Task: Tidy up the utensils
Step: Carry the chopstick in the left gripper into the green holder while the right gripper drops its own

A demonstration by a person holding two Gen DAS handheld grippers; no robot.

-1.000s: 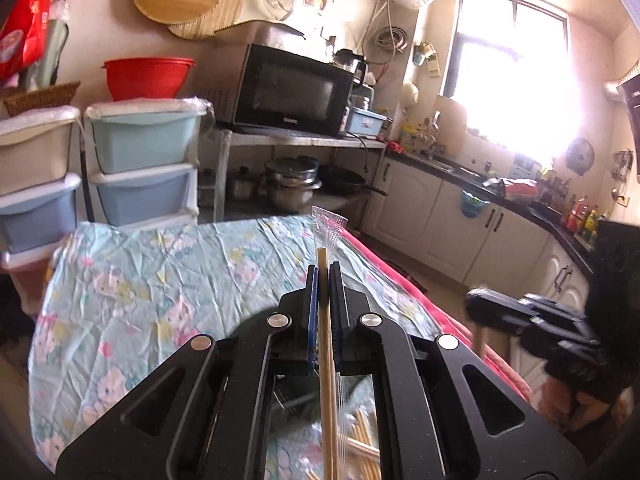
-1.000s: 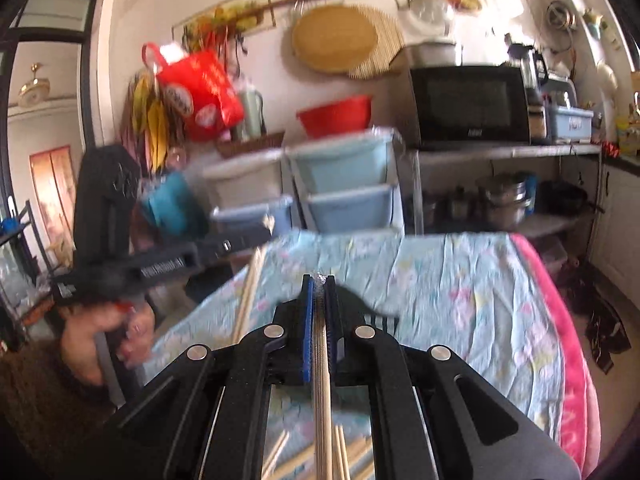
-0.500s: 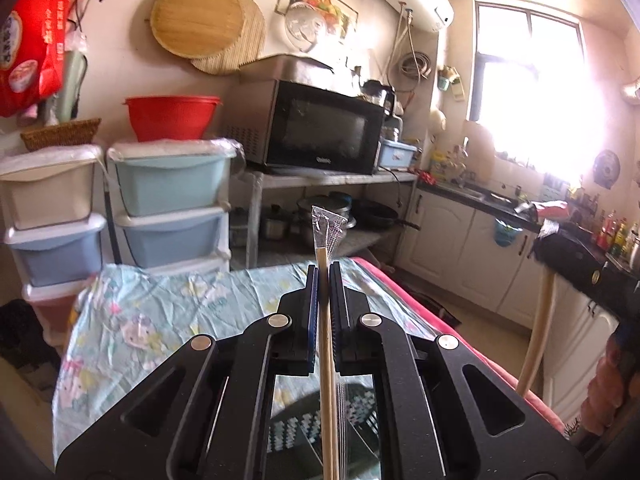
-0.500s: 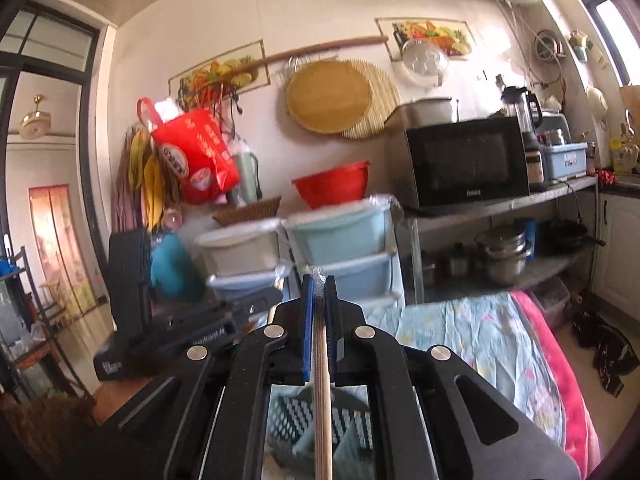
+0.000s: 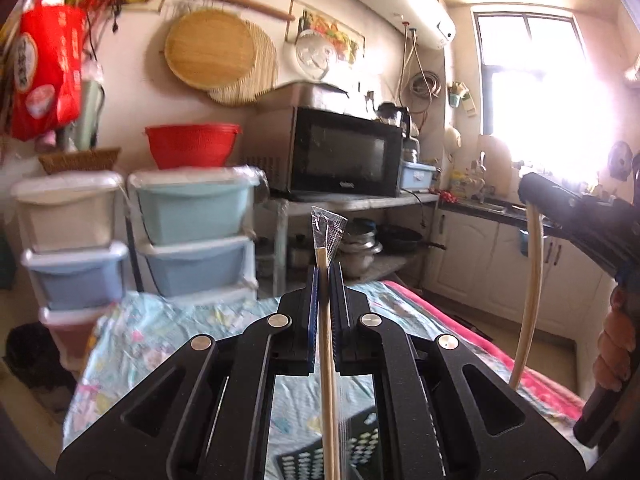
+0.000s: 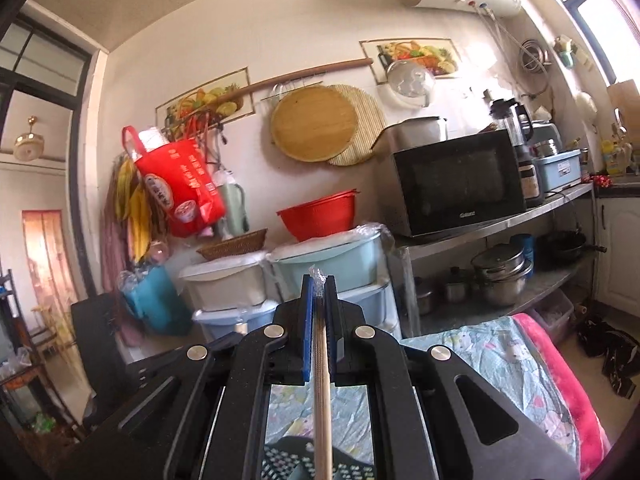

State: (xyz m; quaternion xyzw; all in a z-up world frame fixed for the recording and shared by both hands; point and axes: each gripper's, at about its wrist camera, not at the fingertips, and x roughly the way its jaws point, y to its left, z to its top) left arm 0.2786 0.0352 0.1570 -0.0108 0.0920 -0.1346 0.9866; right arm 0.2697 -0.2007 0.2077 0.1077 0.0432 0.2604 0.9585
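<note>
Grippers left (image 5: 324, 276) and right (image 6: 319, 284) each clamped on wrapped chopsticks (image 5: 325, 320)

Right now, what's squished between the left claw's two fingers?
A plastic-wrapped wooden chopstick sits clamped in the left claw, seen in the left wrist view.

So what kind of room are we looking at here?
A lived-in home kitchen, most likely. A black microwave oven sits on a metal shelf with steel pots below, a round wooden board hangs on the wall, and white base cabinets run under the bright window.
</note>
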